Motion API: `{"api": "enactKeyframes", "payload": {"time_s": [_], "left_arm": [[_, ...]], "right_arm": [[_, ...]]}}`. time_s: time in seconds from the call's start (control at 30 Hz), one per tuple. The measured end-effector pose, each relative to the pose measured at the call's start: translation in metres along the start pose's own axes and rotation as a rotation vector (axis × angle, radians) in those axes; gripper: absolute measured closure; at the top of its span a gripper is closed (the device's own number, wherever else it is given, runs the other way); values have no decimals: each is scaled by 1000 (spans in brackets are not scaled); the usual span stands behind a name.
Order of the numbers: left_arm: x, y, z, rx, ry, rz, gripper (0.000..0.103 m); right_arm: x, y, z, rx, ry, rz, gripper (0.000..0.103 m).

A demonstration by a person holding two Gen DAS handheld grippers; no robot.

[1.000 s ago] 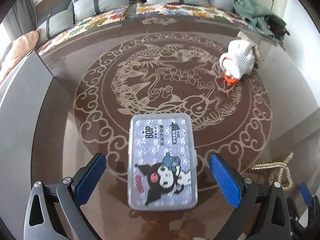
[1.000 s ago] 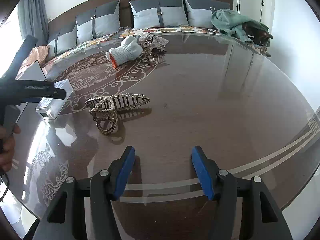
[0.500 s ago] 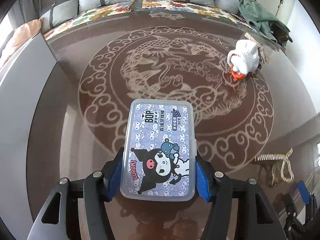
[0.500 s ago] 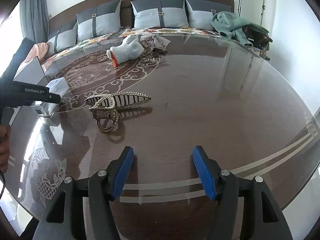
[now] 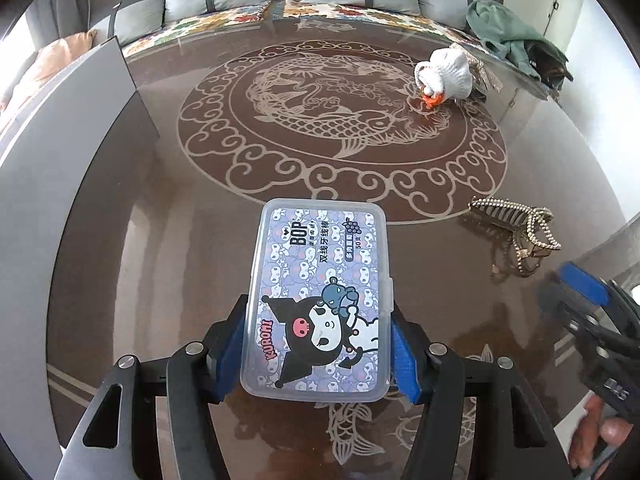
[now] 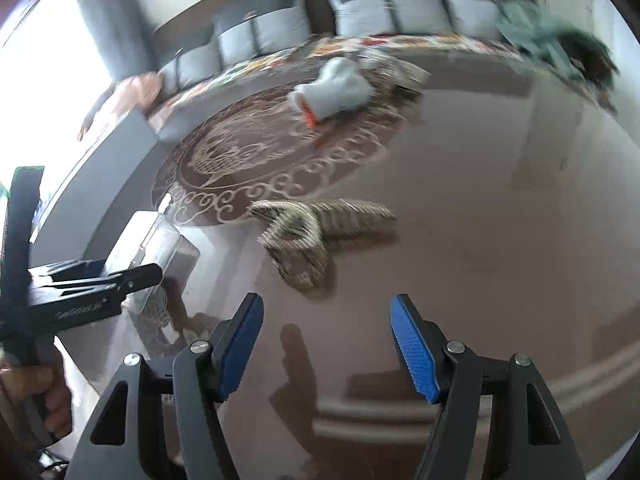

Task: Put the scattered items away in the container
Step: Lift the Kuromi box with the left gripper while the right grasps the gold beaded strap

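the left gripper point(image 5: 318, 344) clamps the floss pick box point(image 5: 320, 300); carry it level. the right gripper point(image 6: 326, 344) is spread, empty, near the hair claw point(image 6: 320, 226).

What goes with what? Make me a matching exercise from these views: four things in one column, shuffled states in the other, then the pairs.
Things:
1. floss box
2. hair claw
3. glove
4. right gripper

States:
A. open, holding nothing
B. lying on the far side of the table's fish pattern
C. clamped between the left gripper's blue pads
D. lying on the table just ahead of the open gripper

Pairs: 1-C, 2-D, 3-B, 4-A
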State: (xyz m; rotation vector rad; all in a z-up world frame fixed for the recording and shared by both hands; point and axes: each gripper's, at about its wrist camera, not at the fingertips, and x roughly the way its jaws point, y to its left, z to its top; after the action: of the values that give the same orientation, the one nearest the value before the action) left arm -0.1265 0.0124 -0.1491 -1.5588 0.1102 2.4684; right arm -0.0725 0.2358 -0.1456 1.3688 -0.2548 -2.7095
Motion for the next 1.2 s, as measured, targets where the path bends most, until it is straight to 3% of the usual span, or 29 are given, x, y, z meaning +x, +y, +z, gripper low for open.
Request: {"api": "enactKeyframes", "payload": {"time_s": [0.37, 0.47, 0.53, 0.7, 0.9, 1.07, 1.2], "left_arm": [[-5, 15, -10, -29, -11, 19, 42], [-4, 11, -10, -31, -17, 42, 42], [-4, 11, -10, -35, -20, 45, 42], [-5, 14, -10, -42, -19, 28, 42], [-5, 14, -11, -39, -27, 31, 42], [-5, 13, -11, -39, -31, 33, 42], [-6, 13, -12, -35, -34, 34, 42]], "right_arm": [[-9, 19, 52, -198, -12, 264, 37], [-10, 15, 62, -320, 3, 109, 37], [1, 8, 64, -260, 68, 79, 37], [16, 11, 51, -27, 75, 105, 37], [35, 37, 45, 25, 68, 36, 37], [55, 49, 53, 28, 70, -76, 37], [50, 44, 48, 61, -19, -81, 37]]}}
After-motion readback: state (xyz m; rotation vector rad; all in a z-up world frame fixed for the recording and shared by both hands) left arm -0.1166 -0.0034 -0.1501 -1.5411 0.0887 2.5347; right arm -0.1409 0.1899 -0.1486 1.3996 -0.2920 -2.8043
